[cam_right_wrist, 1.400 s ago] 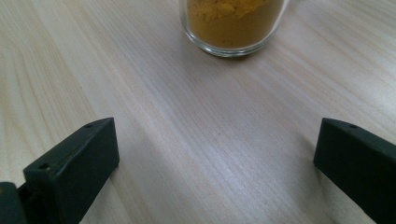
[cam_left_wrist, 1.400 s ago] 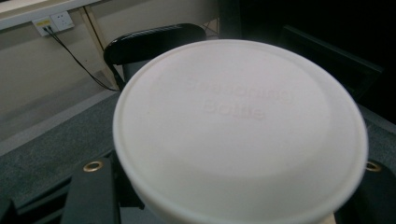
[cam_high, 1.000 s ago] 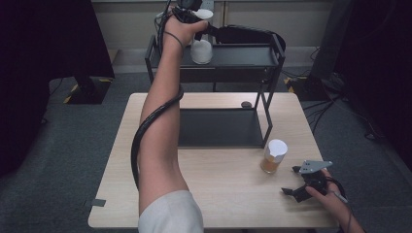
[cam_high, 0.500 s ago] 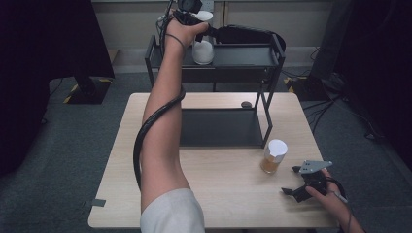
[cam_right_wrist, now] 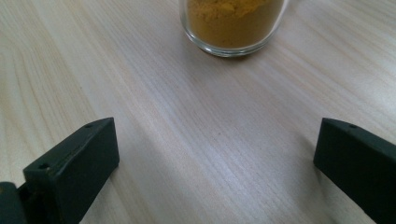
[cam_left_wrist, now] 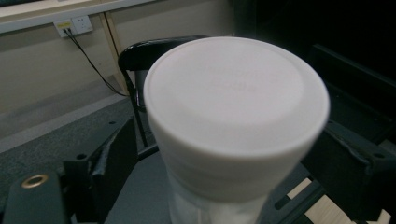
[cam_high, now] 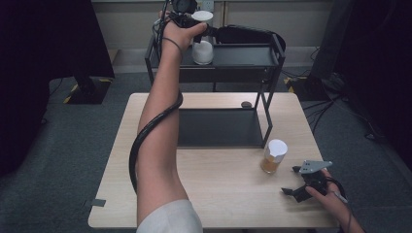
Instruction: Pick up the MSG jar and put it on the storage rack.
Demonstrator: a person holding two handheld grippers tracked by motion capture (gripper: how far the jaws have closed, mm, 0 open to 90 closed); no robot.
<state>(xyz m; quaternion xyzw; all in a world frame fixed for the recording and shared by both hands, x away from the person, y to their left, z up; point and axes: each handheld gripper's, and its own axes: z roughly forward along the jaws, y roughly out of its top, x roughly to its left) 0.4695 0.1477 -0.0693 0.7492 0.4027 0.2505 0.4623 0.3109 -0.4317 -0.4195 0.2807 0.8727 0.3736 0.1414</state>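
A glass jar of white powder with a white lid stands on the top tier of a black metal shelf rack. My left gripper reaches up to it. Its jaws have just been opening, and the jar stands between the fingers with a gap on each side. A second jar, holding orange powder, stands on the wooden table. My right gripper rests low near the table's front right, open, with bare wood between its jaws and the orange jar just ahead.
The rack's lower tier covers the table's middle back, with its front right post close to the orange jar. A small dark object lies on the table behind the rack. A black chair stands behind the shelf.
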